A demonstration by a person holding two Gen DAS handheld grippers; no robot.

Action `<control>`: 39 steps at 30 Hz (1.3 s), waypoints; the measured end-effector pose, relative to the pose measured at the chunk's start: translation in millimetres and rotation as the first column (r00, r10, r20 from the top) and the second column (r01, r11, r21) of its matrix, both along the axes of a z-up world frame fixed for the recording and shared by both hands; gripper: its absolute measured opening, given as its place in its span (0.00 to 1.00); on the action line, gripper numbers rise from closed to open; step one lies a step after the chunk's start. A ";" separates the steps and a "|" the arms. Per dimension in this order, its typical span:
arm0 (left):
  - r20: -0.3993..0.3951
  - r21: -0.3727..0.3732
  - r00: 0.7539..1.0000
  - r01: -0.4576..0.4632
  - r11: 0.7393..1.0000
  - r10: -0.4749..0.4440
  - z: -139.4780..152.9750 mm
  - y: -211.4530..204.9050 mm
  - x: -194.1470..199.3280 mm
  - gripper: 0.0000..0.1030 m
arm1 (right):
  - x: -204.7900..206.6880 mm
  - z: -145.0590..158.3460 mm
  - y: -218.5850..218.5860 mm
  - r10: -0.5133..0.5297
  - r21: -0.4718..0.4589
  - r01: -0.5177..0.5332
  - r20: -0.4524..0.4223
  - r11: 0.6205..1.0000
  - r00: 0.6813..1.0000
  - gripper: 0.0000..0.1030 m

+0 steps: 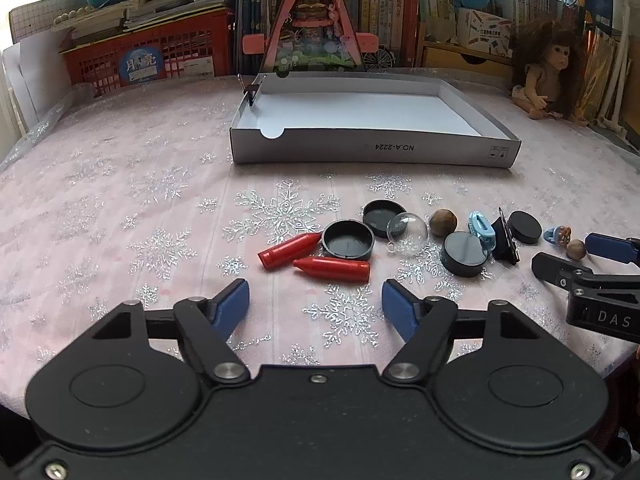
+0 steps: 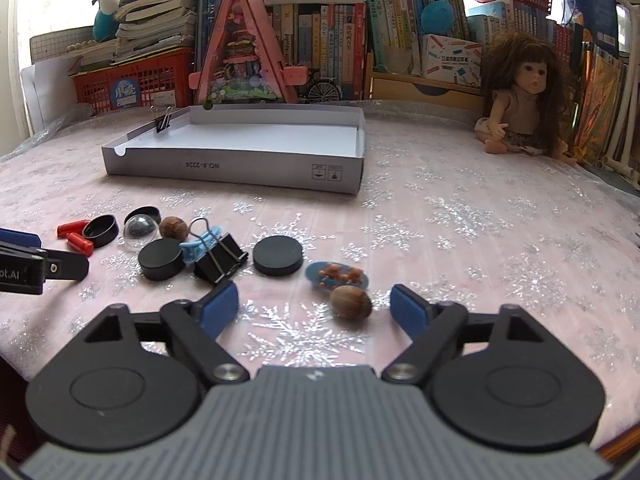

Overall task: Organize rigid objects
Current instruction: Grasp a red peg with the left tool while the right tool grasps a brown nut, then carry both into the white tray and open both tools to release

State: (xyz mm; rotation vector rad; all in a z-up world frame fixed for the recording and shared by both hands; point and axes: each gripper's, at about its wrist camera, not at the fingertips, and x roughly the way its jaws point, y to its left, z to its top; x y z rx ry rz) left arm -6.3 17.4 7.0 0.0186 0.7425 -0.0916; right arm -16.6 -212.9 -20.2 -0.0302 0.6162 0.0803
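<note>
My left gripper (image 1: 314,300) hovers open over the pink snowflake cloth, with nothing between its blue pads. Just ahead of it lie two red bullet-shaped pieces (image 1: 332,269) and an upturned black cap (image 1: 347,239). A row runs rightward from there: a second cap (image 1: 382,213), a clear half-sphere (image 1: 407,232), a brown nut (image 1: 443,222), black discs (image 1: 464,254), a blue clip (image 1: 482,232) and a black binder clip (image 1: 506,240). My right gripper (image 2: 314,300) is open around another nut (image 2: 351,302), which lies near its right pad, untouched. A blue bear trinket (image 2: 336,276) sits just beyond.
An empty white cardboard tray (image 1: 372,148) stands behind the objects, with a small binder clip (image 1: 251,90) on its left wall. A doll (image 2: 516,100) sits at the back right. A red basket (image 1: 152,56), a pink toy house (image 1: 312,28) and bookshelves line the far edge.
</note>
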 end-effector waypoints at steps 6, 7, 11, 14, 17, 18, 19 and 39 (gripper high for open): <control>0.039 0.014 0.999 0.034 0.999 -0.035 -1.7 -3.0 1.6 0.54 | -1.0 -0.9 -6.0 -0.024 0.004 0.024 0.015 1.000 1.000 0.68; 0.049 0.018 0.998 0.037 0.999 -0.037 -1.8 -3.4 2.1 0.52 | -1.1 -1.0 -6.2 -0.029 0.002 0.029 0.020 1.000 0.999 0.66; 0.061 0.009 0.997 0.051 0.999 -0.052 -5.1 -3.3 6.9 0.48 | -0.4 -1.6 -6.2 -0.036 0.002 0.036 0.022 0.999 0.999 0.52; 0.078 0.021 0.995 0.065 0.998 -0.066 -7.8 -6.3 7.1 0.46 | -0.8 -2.1 -6.6 -0.043 0.017 0.043 0.019 0.999 0.999 0.42; 0.090 0.037 0.993 0.070 0.997 -0.073 -8.4 -10.6 5.0 0.41 | -1.1 -0.9 -4.6 -0.050 0.010 0.049 0.020 0.999 0.999 0.26; 0.093 0.041 0.993 0.075 0.996 -0.078 -8.1 -11.9 3.9 0.41 | -0.5 -0.7 -3.9 -0.045 0.007 0.045 0.015 0.999 0.999 0.26; 0.096 0.044 0.992 0.082 0.996 -0.086 -7.4 -13.5 2.2 0.40 | -0.3 -0.3 -3.4 -0.038 0.006 0.038 0.013 0.999 0.999 0.26; 0.138 -0.123 0.988 0.086 0.989 -0.069 71.4 9.3 55.9 0.40 | 58.7 51.9 -11.9 0.022 0.143 -0.018 -0.031 0.990 0.999 0.26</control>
